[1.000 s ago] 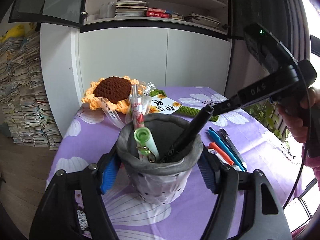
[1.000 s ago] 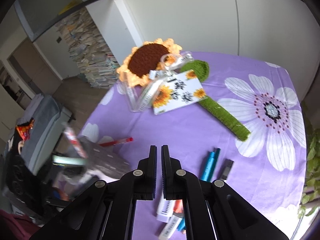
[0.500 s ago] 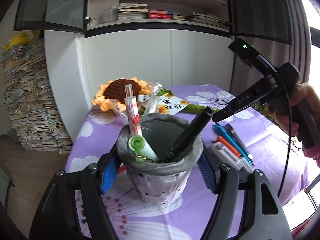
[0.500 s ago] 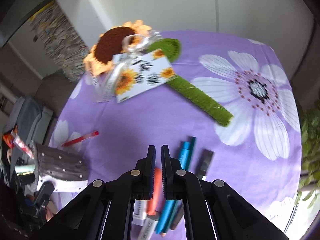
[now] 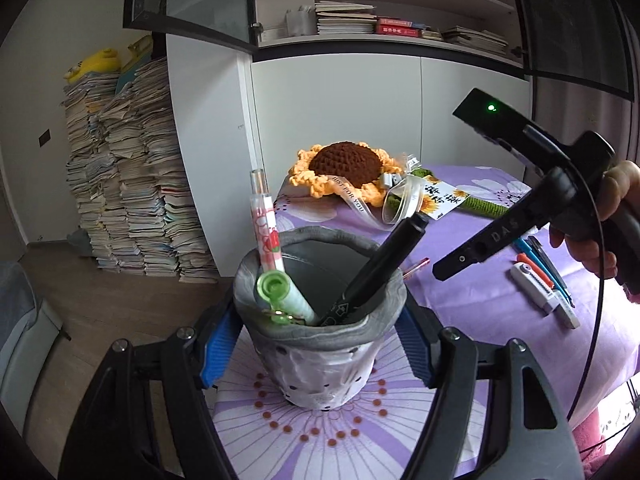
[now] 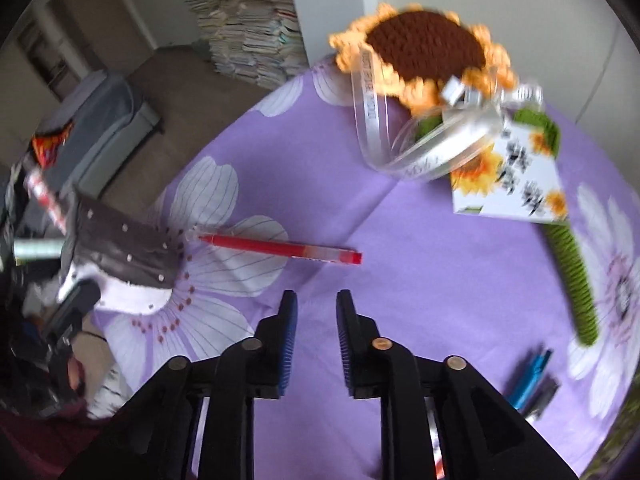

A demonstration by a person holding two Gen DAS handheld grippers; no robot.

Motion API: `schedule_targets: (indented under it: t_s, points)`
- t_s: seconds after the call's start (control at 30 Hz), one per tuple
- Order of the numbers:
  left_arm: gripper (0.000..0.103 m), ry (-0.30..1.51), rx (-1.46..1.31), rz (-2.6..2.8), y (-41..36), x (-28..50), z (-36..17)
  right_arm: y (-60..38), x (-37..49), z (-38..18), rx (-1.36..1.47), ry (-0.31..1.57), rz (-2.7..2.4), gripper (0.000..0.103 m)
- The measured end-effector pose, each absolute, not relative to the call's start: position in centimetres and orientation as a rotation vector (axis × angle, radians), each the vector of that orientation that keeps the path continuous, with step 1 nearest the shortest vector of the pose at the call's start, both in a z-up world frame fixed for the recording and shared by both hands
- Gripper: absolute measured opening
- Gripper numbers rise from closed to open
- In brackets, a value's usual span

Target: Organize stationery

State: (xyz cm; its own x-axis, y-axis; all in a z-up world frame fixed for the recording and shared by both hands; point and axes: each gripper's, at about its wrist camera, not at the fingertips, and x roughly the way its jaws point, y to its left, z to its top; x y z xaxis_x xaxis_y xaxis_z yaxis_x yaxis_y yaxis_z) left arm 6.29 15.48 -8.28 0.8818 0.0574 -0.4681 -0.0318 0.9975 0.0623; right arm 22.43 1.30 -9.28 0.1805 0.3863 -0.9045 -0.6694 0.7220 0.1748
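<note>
My left gripper is shut on a grey pen holder, its blue pads pressing both sides. A black marker, a green-capped pen and a pink pen stand in the holder. My right gripper points steeply down at the purple cloth; its jaws are opening with nothing between them. A red pen lies just ahead of its fingertips, to the right of the holder. Blue pens and a white pen lie further right.
A crochet sunflower with ribbon, a white card and its green stem lie at the table's far side. Blue pens lie at the lower right. Stacked papers stand on the floor past the table's left edge.
The right gripper swung left from above the blue pens to just before the red pen, dropped lower, and its jaws parted. The left gripper shifted with the holder still gripped.
</note>
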Motion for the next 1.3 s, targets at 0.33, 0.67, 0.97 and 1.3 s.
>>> schedule_targets:
  t_s: [0.33, 0.67, 0.97, 1.3]
  points:
    - [0.07, 0.481, 0.015, 0.029, 16.6, 6.3, -8.6, 1.8, 26.6, -12.3, 0.15, 1.455, 0.579, 0.025]
    - [0.07, 0.472, -0.012, 0.024, 17.2, 5.9, -8.7, 5.2, 27.8, -12.3, 0.133, 1.446, 0.417, 0.036]
    - [0.07, 0.472, 0.0, 0.004, 16.9, 5.7, -8.5, 8.5, 29.2, -11.9, -0.024, 1.383, 0.42, 0.026]
    - [0.07, 0.492, 0.008, -0.016, 16.4, 6.2, -8.6, 10.0, 27.8, -10.8, -0.256, 1.279, 0.572, 0.01]
